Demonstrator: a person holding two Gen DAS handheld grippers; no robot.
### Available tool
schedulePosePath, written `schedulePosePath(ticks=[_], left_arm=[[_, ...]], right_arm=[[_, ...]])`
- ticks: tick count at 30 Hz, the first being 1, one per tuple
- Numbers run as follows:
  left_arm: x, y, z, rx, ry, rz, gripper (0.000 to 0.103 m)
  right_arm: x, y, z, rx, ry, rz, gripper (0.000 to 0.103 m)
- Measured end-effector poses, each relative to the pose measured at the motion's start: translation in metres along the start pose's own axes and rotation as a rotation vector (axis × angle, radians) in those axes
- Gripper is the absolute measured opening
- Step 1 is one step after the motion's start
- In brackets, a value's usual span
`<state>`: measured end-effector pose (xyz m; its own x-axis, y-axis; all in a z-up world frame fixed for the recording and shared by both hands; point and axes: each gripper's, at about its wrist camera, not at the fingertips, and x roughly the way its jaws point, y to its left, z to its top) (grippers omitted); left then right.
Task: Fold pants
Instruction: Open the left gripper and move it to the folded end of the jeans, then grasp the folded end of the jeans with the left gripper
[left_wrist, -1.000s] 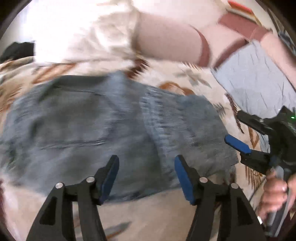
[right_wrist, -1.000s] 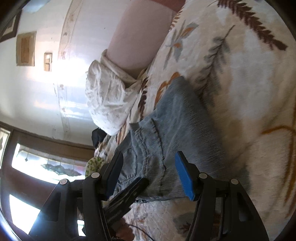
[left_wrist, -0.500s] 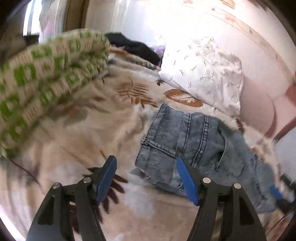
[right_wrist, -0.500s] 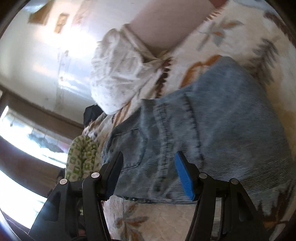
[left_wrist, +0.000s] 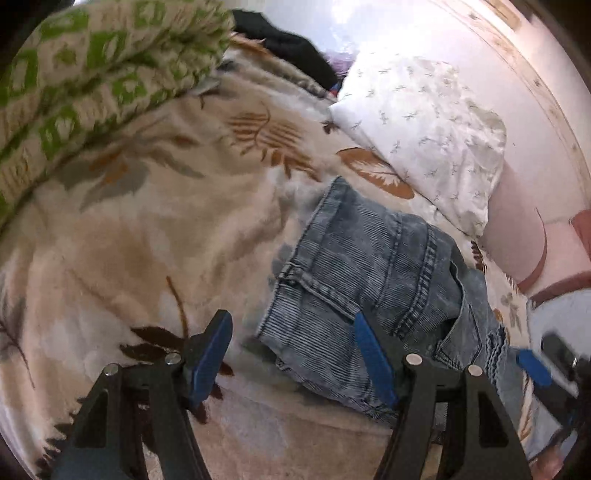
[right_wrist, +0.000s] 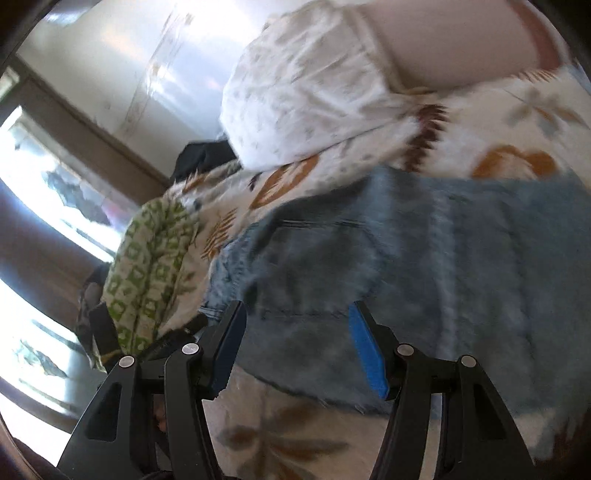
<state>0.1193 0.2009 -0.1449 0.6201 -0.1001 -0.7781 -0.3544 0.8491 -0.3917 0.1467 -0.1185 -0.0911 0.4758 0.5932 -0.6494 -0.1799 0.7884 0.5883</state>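
While the folded denim pants (left_wrist: 384, 280) lie on the leaf-print bedspread (left_wrist: 129, 236), both tongs are seen released and holding nothing. Beyond the left gripper (left_wrist: 291, 350), the pants' near-left edge is seen, with bare bedspread left of it up to a green-patterned cushion (left_wrist: 92, 81). A white pillow (left_wrist: 424, 136) bounds the far side. The right gripper (right_wrist: 295, 343) is held over the pants' near edge.

This is a bedroom in a home. A bed (left_wrist: 147, 229) is spread with a cream leaf-print blanket, a white patterned pillow (left_wrist: 424, 136) leans near a pale wall (left_wrist: 461, 44), and bright windows (right_wrist: 33, 177) in dark frames line one side.
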Motion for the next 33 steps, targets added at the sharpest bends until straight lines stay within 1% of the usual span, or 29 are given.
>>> schedulePosePath(ticks=[2, 5, 7, 10, 12, 13, 14, 15, 16, 17, 19, 20, 26, 30, 31, 32, 33], left_arm=[[0.003, 0.002, 0.001, -0.016, 0.011, -0.016, 0.071], [0.007, 0.001, 0.0, -0.014, 0.025, -0.027, 0.071], [0.009, -0.001, -0.002, -0.006, 0.03, -0.033, 0.071], [0.013, -0.004, -0.004, 0.003, 0.04, -0.05, 0.07], [0.015, -0.006, -0.004, 0.01, 0.042, -0.06, 0.069], [0.016, -0.006, -0.004, 0.01, 0.043, -0.063, 0.067], [0.017, -0.006, -0.004, 0.009, 0.045, -0.071, 0.062], [0.018, -0.006, -0.004, 0.008, 0.05, -0.082, 0.062], [0.018, -0.005, -0.004, 0.004, 0.05, -0.09, 0.06], [0.018, -0.005, -0.004, -0.001, 0.048, -0.1, 0.055], [0.019, -0.005, -0.004, -0.002, 0.049, -0.116, 0.051], [0.019, -0.004, -0.004, -0.004, 0.048, -0.119, 0.047], [0.019, -0.005, -0.003, -0.009, 0.044, -0.15, 0.037], [0.02, -0.007, -0.004, 0.004, 0.039, -0.147, 0.035], [0.021, -0.008, -0.004, 0.005, 0.038, -0.149, 0.033], [0.023, -0.009, -0.003, 0.003, 0.038, -0.153, 0.032], [0.023, -0.008, -0.003, -0.003, 0.04, -0.16, 0.032]], right_arm=[[0.019, 0.025, 0.017, -0.045, 0.045, 0.001, 0.058], [0.047, 0.06, 0.038, -0.117, 0.104, -0.005, 0.058], [0.074, 0.087, 0.052, -0.181, 0.154, -0.025, 0.058], [0.111, 0.116, 0.065, -0.243, 0.215, -0.042, 0.058], [0.136, 0.132, 0.07, -0.28, 0.252, -0.065, 0.058], [0.148, 0.138, 0.072, -0.299, 0.264, -0.078, 0.058], [0.157, 0.143, 0.073, -0.315, 0.276, -0.087, 0.058], [0.172, 0.148, 0.074, -0.336, 0.303, -0.098, 0.058], [0.181, 0.151, 0.074, -0.346, 0.321, -0.107, 0.058], [0.191, 0.153, 0.074, -0.354, 0.339, -0.121, 0.058], [0.21, 0.153, 0.075, -0.361, 0.372, -0.14, 0.058], [0.219, 0.152, 0.075, -0.365, 0.384, -0.146, 0.058], [0.247, 0.144, 0.078, -0.362, 0.41, -0.192, 0.058], [0.261, 0.142, 0.073, -0.388, 0.421, -0.226, 0.058], [0.264, 0.142, 0.071, -0.4, 0.424, -0.242, 0.05], [0.268, 0.143, 0.068, -0.422, 0.43, -0.263, 0.036], [0.271, 0.142, 0.065, -0.452, 0.439, -0.301, 0.031]])
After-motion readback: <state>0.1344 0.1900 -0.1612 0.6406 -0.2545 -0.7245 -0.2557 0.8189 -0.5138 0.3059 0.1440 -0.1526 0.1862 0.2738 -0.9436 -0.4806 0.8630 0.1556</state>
